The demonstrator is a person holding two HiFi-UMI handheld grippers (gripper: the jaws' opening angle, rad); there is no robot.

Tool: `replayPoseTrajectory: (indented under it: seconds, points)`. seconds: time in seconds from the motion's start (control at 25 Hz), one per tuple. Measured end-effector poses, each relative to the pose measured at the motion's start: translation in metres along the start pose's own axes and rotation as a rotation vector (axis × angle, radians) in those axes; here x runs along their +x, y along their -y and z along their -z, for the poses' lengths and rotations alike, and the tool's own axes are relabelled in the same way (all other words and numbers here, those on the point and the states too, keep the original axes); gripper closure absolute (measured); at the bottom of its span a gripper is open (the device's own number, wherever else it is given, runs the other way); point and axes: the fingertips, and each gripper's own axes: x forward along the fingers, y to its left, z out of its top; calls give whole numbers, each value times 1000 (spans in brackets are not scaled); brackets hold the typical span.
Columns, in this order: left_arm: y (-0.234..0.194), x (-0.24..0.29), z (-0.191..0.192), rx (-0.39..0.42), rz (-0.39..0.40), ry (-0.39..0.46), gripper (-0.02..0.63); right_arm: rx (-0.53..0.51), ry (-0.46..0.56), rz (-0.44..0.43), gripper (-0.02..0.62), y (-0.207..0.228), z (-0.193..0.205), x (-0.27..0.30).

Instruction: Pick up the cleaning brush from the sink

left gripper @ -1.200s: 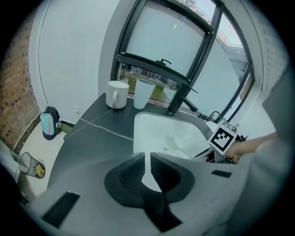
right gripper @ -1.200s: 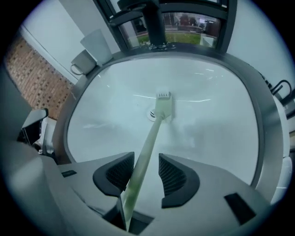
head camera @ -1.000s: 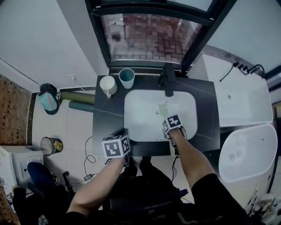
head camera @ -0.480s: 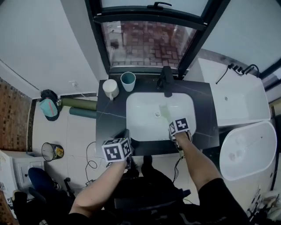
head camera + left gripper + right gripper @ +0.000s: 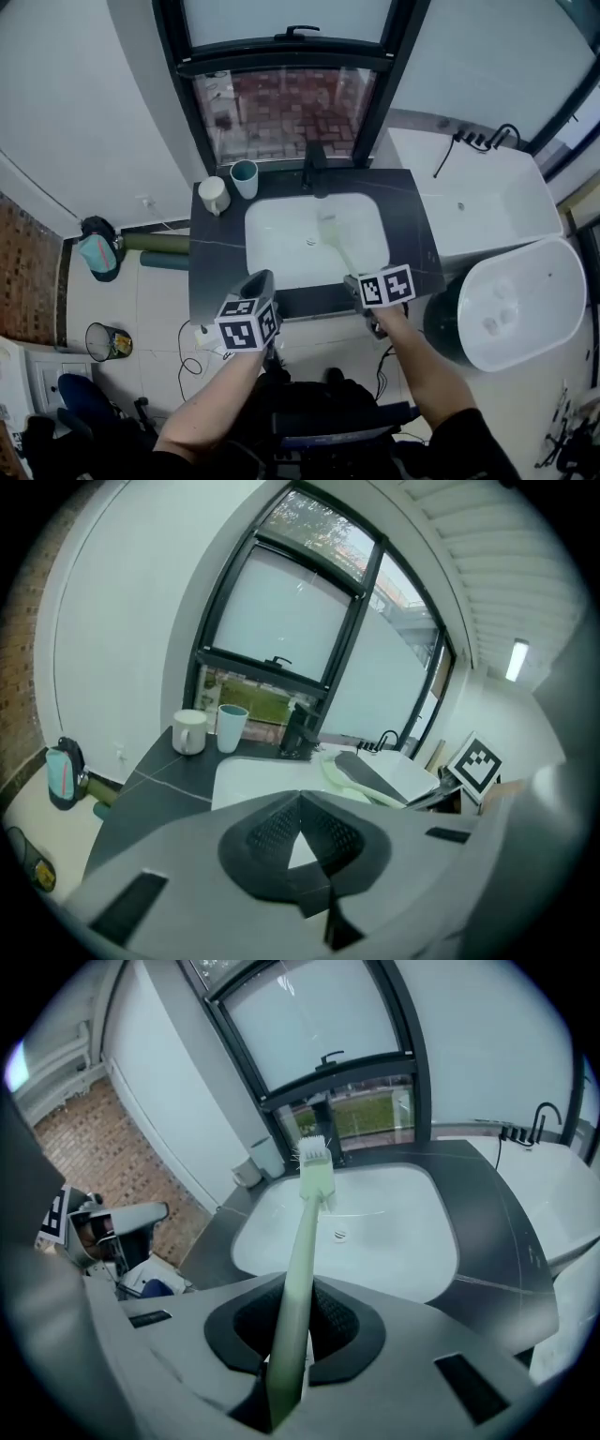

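Jaws of the right gripper (image 5: 295, 1321) are pinching one cleaning brush (image 5: 312, 1199) jutting ahead; the left gripper (image 5: 300, 806) jaws are pressing together, empty.

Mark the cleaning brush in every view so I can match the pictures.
Head view: the cleaning brush is at centre, slanting over the near right part of the sink.
Left gripper view: the brush is right of centre, pale green, over the sink.
Right gripper view: the brush is at centre, clamped in the right gripper, bristle end farthest.
Shared landmark: the black faucet behind the sink.
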Motion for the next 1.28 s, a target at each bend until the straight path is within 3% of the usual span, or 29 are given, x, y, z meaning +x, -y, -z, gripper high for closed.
replayPoseTrajectory:
  seconds: [0.12, 0.32, 0.52, 0.92, 1.12, 1.28]
  points:
    - [67, -25, 1, 64, 40, 113, 601, -78, 70, -43, 578, 2, 18, -61]
    - [162, -63, 32, 116, -30, 191, 601, -212, 217, -69, 578, 22, 46, -158]
    - [228, -129, 42, 225, -58, 271, 601, -248, 342, -135, 578, -4, 75, -222]
    - [264, -248, 108, 244, -38, 323, 601, -295, 603, -16, 578, -81, 164, -331]
    - [302, -279, 147, 232, -9, 324, 601, -305, 674, 46, 578, -88, 219, -378]
    - [340, -301, 156, 237, -26, 365, 601, -310, 764, 44, 578, -83, 242, -426]
